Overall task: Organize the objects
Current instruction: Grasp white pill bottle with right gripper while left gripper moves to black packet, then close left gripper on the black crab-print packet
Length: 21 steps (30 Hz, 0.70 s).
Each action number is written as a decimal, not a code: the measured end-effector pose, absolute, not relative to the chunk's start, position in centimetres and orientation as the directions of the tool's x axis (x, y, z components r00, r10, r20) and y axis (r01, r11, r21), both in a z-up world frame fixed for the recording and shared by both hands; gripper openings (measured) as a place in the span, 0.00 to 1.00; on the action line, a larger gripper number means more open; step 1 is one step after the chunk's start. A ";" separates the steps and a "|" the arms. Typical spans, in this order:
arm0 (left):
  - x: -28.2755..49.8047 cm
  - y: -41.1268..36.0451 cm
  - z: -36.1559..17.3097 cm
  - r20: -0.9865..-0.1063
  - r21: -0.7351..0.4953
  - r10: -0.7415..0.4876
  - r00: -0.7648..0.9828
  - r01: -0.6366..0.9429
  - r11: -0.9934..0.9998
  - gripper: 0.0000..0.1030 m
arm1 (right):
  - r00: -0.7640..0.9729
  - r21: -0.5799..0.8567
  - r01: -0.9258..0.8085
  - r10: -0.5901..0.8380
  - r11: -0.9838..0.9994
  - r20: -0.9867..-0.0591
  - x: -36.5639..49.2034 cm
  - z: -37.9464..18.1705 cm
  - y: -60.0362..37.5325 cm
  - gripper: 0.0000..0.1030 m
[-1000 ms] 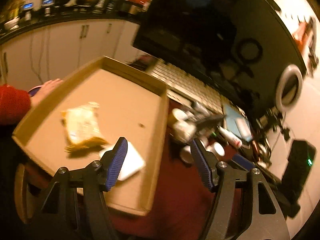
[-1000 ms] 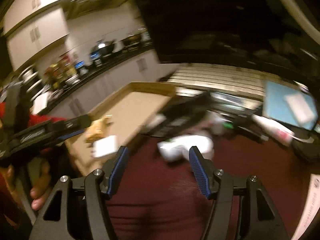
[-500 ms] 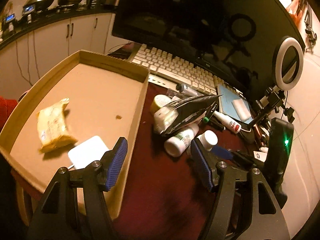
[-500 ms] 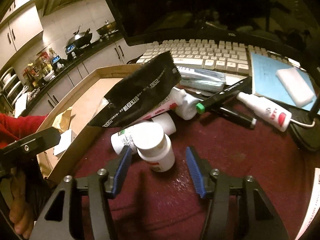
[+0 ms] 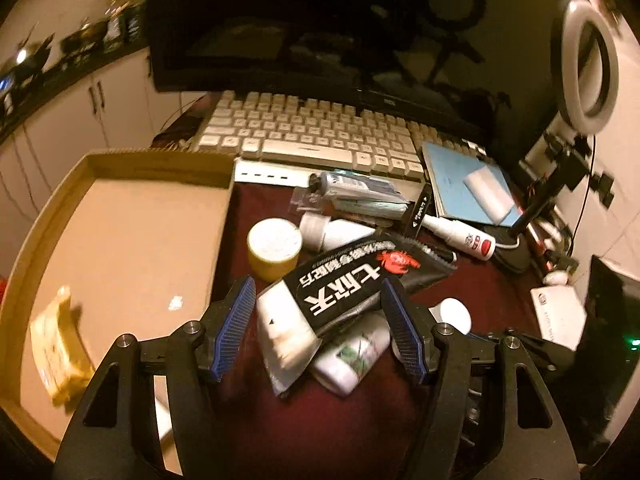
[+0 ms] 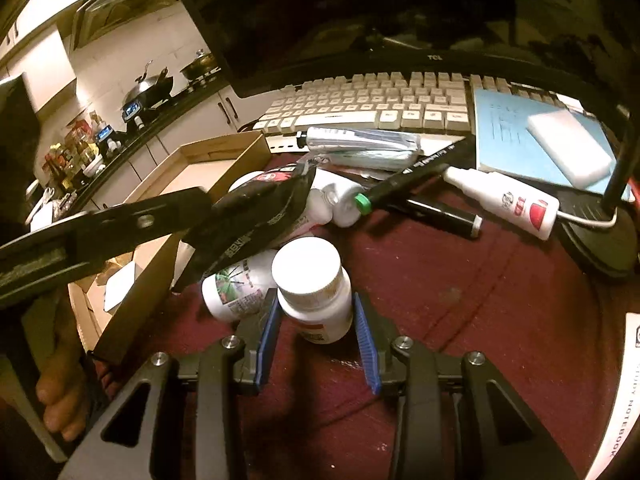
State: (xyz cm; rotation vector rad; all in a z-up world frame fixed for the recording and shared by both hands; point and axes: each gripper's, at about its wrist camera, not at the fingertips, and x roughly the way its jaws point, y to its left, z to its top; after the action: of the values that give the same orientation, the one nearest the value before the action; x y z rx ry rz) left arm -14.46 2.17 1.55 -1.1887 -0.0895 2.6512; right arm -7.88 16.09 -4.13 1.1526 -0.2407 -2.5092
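A pile of small items lies on the dark red desk mat (image 6: 460,280). My left gripper (image 5: 320,320) is open around a black pouch (image 5: 352,284) with white lettering that rests on a white bottle lying on its side (image 5: 352,356). My right gripper (image 6: 316,332) stands close around an upright white pill bottle (image 6: 316,292); its pads sit at the bottle's sides. The black pouch (image 6: 256,216) and the lying bottle (image 6: 236,288) also show in the right wrist view. A cardboard tray (image 5: 120,240) at the left holds a yellow packet (image 5: 56,356).
A white keyboard (image 5: 320,132) and a dark monitor (image 5: 320,28) are behind the pile. A yellow-lidded jar (image 5: 274,252), markers (image 6: 408,180), a white tube (image 6: 504,200), a blue notebook (image 6: 532,136) and a ring light (image 5: 588,64) lie around.
Both grippers have moved forward into the pile. The left now straddles the black pouch. The right has closed in around the upright white pill bottle.
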 end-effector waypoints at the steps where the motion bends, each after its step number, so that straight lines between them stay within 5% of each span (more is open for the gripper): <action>1: -14.6 2.4 1.5 -0.730 -0.138 0.230 -0.643 -0.192 -0.972 0.64 | -0.601 0.304 0.254 -0.396 -0.918 -0.694 -7.8 -4.1 16.3 0.35; 15: -15.4 4.6 1.2 -0.766 -0.095 0.252 -0.591 -0.284 -0.954 0.64 | -0.606 0.333 0.234 -0.405 -0.914 -0.685 -7.4 -4.0 18.4 0.35; 21: -19.0 3.4 0.2 -0.799 -0.223 0.296 -0.524 -0.200 -0.954 0.64 | -0.601 0.339 0.241 -0.414 -0.909 -0.684 -7.2 -4.1 18.3 0.35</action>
State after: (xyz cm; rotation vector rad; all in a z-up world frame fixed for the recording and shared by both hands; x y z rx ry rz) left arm -19.00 3.37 0.24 -1.3465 -0.1486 2.5144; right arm -7.18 18.29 -4.06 1.1474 -0.2997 -2.5040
